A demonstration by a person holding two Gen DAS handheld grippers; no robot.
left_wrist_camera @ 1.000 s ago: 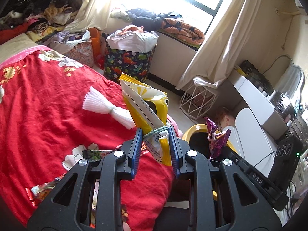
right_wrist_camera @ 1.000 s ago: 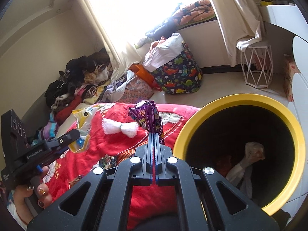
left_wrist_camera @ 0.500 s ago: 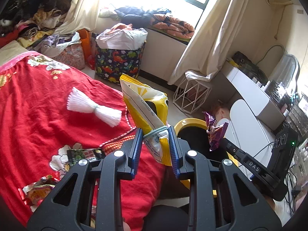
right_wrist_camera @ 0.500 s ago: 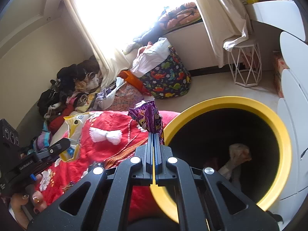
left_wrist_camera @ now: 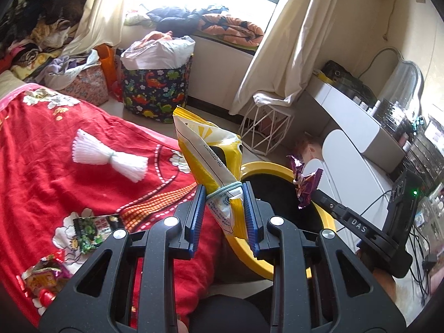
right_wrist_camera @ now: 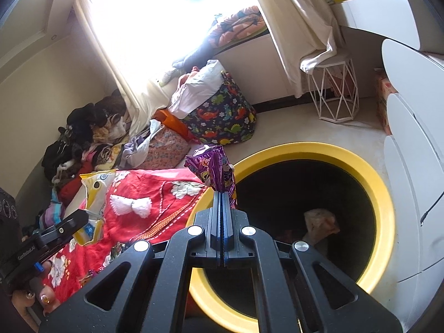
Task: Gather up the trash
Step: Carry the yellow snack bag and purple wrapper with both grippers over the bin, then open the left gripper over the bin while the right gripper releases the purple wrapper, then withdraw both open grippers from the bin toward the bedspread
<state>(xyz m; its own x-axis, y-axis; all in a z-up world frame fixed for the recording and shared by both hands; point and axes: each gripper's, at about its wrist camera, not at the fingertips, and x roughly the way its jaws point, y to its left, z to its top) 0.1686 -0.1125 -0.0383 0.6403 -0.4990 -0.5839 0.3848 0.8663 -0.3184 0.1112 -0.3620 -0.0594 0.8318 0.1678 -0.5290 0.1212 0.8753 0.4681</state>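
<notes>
Yellow snack bag (left_wrist_camera: 211, 158), tied w/ a green band, is clamped in the left hand-held gripper (left_wrist_camera: 225, 216), jaws partly apart, pads pressing both sides; held above the red bed cover (left_wrist_camera: 55, 183) by the bin rim. Right hand-held gripper (right_wrist_camera: 222, 205) fully closed, pinching a purple wrapper (right_wrist_camera: 213, 169) over the edge of the yellow-rimmed bin (right_wrist_camera: 371, 183). Crumpled trash sits inside the bin.
</notes>
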